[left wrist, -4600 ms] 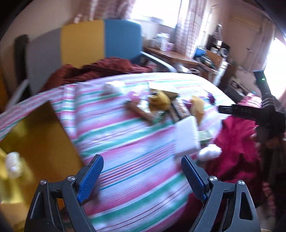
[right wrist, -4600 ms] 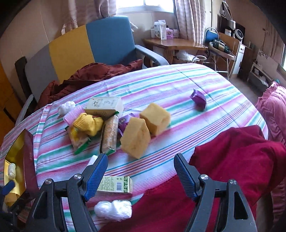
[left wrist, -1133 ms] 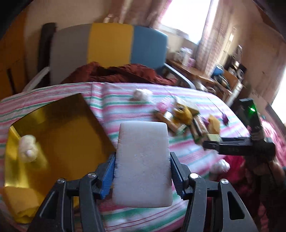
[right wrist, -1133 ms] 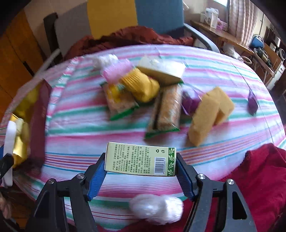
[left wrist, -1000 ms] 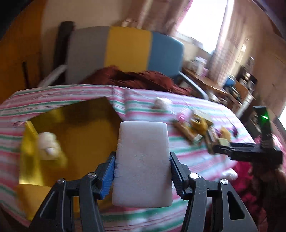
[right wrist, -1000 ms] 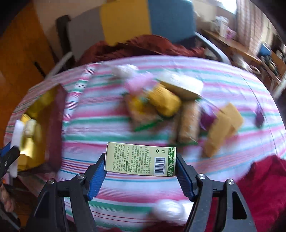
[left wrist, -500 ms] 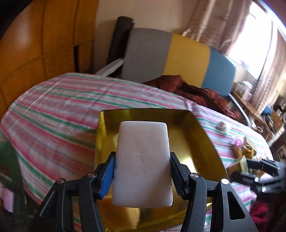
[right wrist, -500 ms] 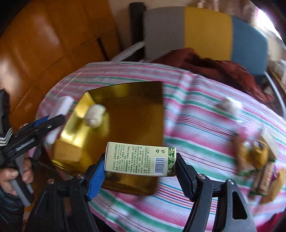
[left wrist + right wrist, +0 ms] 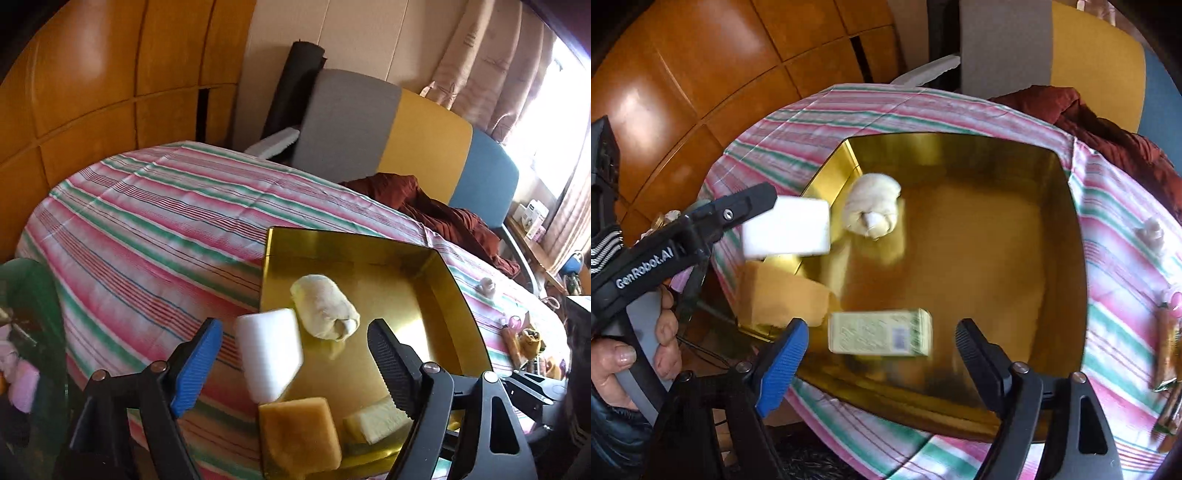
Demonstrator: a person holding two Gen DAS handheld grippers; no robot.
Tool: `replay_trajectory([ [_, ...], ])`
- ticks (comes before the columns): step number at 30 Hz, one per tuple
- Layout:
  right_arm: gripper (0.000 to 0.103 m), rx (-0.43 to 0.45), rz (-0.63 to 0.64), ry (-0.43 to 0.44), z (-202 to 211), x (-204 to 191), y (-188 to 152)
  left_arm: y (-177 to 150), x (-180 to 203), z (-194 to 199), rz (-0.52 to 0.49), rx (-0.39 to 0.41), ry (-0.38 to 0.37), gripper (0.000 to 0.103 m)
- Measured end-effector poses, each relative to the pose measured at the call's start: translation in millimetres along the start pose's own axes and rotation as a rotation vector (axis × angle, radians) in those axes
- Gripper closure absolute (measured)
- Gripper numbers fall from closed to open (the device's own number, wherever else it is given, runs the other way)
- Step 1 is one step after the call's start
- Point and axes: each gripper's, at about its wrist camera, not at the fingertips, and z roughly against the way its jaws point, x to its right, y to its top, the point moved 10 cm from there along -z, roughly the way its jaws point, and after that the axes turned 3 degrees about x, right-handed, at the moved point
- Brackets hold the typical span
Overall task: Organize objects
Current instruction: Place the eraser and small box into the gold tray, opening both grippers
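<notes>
My left gripper (image 9: 295, 332) hangs over the near left corner of the gold tray (image 9: 347, 240), and its jaws are opening. The white block (image 9: 269, 360) is between them, loose and blurred, touching neither pad. A pale rolled bundle (image 9: 325, 312) and a tan sponge (image 9: 299, 435) lie in the tray. My right gripper (image 9: 881, 326) is over the tray's near edge (image 9: 1078, 280), its jaws also opening. The green box (image 9: 881, 332) floats blurred between them, free of both pads. In the right wrist view the white block (image 9: 786, 230) sits just off one left finger (image 9: 746, 203).
The tray rests on a striped tablecloth (image 9: 147, 221). A grey, yellow and blue chair (image 9: 406, 136) with a red cloth (image 9: 424, 199) stands behind. Several snacks (image 9: 521, 336) lie far right, wood panels (image 9: 92, 74) at left. A hand (image 9: 628, 354) holds the left gripper's handle.
Both grippers have come over the gold tray and opened. The white block has left the left pads and the green box the right pads; both now drop blurred towards the tray.
</notes>
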Motion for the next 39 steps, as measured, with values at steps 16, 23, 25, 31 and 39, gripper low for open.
replay_trajectory([
  [16,0.019,0.128,-0.066,-0.204,38.4,37.4,-17.7,-13.9,20.7,37.5,-0.087,0.068,0.072,0.011],
  [23,0.019,0.179,-0.067,-0.252,56.9,46.6,-17.9,-19.3,45.6,42.7,-0.143,0.066,0.046,0.010],
  [25,0.019,0.189,-0.065,-0.268,60.7,49.1,-19.9,-21.6,50.2,43.3,-0.151,0.063,0.041,0.010],
  [31,0.019,0.225,-0.072,-0.313,72.7,61.2,-27.0,-28.4,64.8,44.0,-0.182,0.054,0.025,0.010],
  [39,0.019,0.258,-0.128,-0.366,92.4,92.9,-39.0,-39.9,88.4,40.2,-0.218,0.029,-0.014,0.010],
])
